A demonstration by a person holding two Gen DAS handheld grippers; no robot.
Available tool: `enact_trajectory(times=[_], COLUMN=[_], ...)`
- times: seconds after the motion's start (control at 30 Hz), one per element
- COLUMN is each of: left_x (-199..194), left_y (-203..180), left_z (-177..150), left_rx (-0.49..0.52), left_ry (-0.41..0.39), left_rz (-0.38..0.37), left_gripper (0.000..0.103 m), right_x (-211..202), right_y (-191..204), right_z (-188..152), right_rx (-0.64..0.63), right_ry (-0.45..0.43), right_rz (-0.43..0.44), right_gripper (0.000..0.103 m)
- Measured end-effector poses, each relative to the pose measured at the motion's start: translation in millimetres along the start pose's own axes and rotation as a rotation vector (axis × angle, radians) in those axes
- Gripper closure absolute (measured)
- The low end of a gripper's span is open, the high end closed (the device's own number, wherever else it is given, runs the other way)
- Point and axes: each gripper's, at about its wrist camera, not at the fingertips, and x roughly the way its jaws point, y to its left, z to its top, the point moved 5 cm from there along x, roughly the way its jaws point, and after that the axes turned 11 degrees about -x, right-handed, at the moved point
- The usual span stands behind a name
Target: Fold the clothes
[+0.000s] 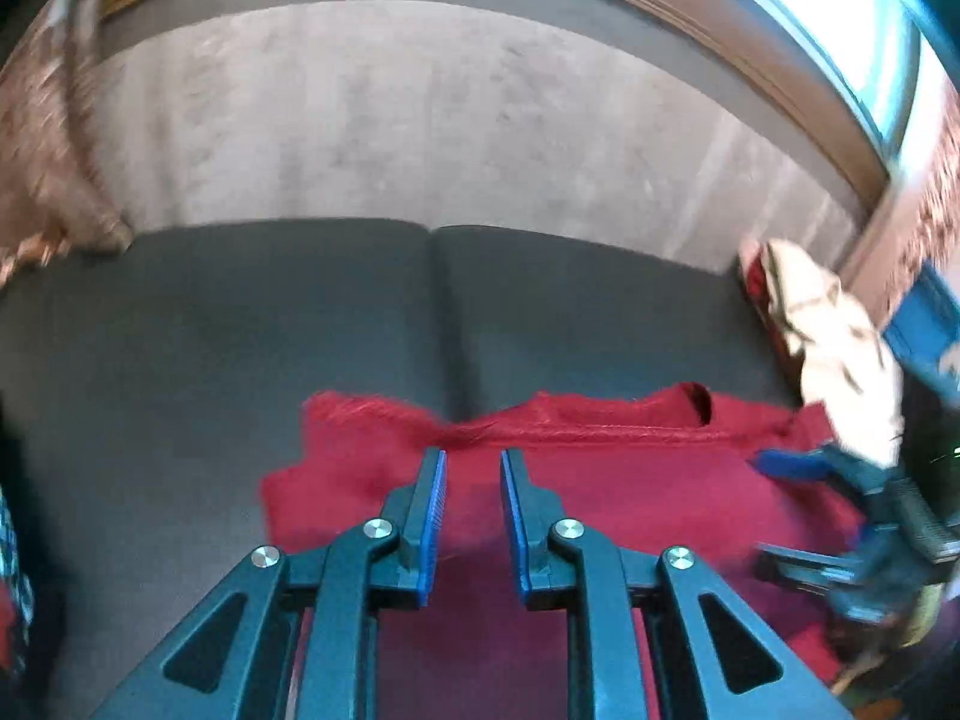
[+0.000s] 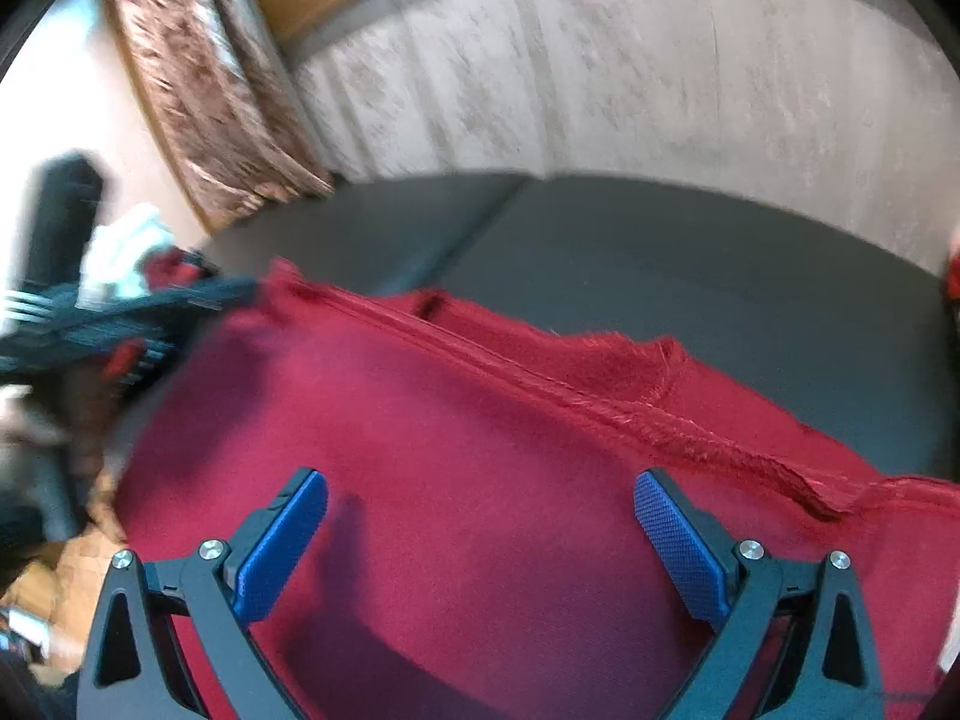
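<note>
Red garment [image 1: 600, 498] lies spread on a dark grey cushioned surface [image 1: 210, 330], one visible; its near part runs under both grippers and out of the bottom of each view, so the full shape can't be told. A seamed edge [image 2: 600, 396] crosses it diagonally in the right wrist view. Motion blur softens the edges of both views.

Left to right in the left wrist view: a patterned brown curtain [image 1: 42, 138], blurred; a seam [image 1: 441, 300] splitting the grey surface into two cushions; a cream cloth item [image 1: 840, 348] at the far right with something red under it, possibly more clothing, too blurred to say.

Grippers: two.
- Left gripper [image 1: 473, 462]: held low over the garment, pointing toward the back wall [image 1: 420, 120]. Blue pads narrowly apart, nothing between them. Whether the tips touch the fabric can't be told.
- Right gripper [image 2: 480, 501]: angled down over the garment, pads spread wide, empty, red fabric showing in the gap. It casts a shadow [image 2: 348, 570] on the cloth.

Each gripper also shows in the other's view, blurred: the right one at the garment's right edge, the left one at its left corner. Hands holding them are not clearly visible.
</note>
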Motion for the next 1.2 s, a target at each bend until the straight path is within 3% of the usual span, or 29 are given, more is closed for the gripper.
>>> enact_trajectory(times=[0.1, 0.2, 0.37, 0.47, 0.6, 0.8, 0.97, 1.2], left_x=[16.7, 31.9, 25.4, 28.6, 32.8, 28.3, 12.7, -26.7], left_y=[3.7, 21.6, 42.0, 49.7, 51.2, 40.9, 47.1, 53.6], left_z=[-1.5, -13.7, -18.7, -16.4, -15.1, -22.0, -31.1, -44.3], left_rx=[0.049, 0.011, -0.127, -0.163, -0.182, -0.068, -0.065, -0.089], left_ry=[0.008, 0.034, 0.004, 0.005, 0.013, -0.004, 0.033, -0.044], left_rz=[0.052, 0.060, -0.025, -0.051, -0.068, 0.034, -0.003, 0.044], left_gripper=[0.085, 0.085, 0.085, 0.087, 0.088, 0.087, 0.087, 0.086], right_x=[-17.5, -17.5, -18.6, -25.6, -24.7, -24.8, -33.9, -47.1], right_y=[8.4, -9.6, -72.1, -84.3, -79.0, -68.8, -42.6, -31.1], right_z=[-13.0, -32.3, -42.7, -44.3, -43.3, -43.3, -56.4, -49.5], right_rx=[-0.041, -0.047, 0.206, 0.299, 0.269, 0.225, 0.174, 0.138], right_ry=[0.045, 0.114, -0.043, -0.126, -0.105, -0.071, -0.057, -0.011], right_rz=[0.067, 0.000, 0.005, 0.052, 0.028, -0.003, 0.002, -0.061], right_gripper=[0.000, 0.000, 0.000, 0.000, 0.000, 0.000, 0.000, 0.000])
